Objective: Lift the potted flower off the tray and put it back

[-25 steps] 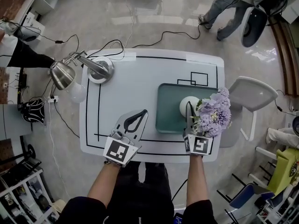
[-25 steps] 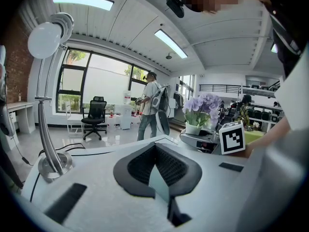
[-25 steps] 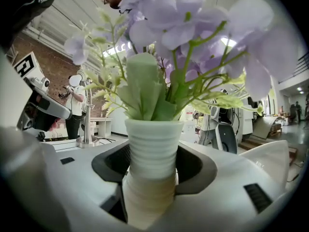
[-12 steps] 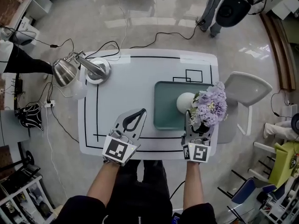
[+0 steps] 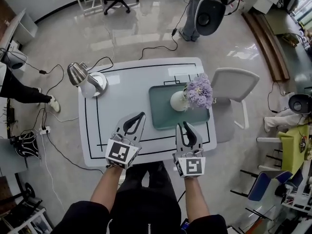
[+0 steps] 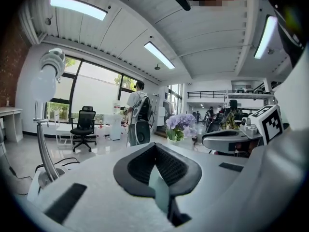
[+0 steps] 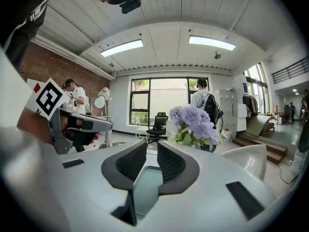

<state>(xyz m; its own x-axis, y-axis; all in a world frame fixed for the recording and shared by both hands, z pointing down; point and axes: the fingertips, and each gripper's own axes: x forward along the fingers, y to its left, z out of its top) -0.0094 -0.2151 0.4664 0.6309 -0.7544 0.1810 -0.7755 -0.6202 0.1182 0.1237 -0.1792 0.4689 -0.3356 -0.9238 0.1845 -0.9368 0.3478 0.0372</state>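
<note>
While bearing everything else, worktop (image 5: 126,89): white, with black lines marked on it.
Tray (image 5: 163,113): green, flat on the worktop's right half.
Lamp (image 5: 87,79): silver, at the far left corner, well apart from the tray and out of the way.
Potted flower (image 5: 192,94): upright on the tray towards its far right, with a round white pot (image 5: 179,101) beside lilac blooms (image 5: 199,90); touched by neither tongs.
Left tongs (image 5: 141,116): tips together, holding nothing, over the worktop left of the tray.
Right tongs (image 5: 184,126): closing, with a narrow gap left and nothing between the jaws, at the tray's near edge.
Stage: probably between rounds, judging by the seated pot and both tongs apart from it.
Doing a lift well: open the right tongs wide first, come in level, and close on the pot's round body, never on stems or blooms. Raise straight, keep upright, set down on the tray's bare middle, and release only once seated.
</note>
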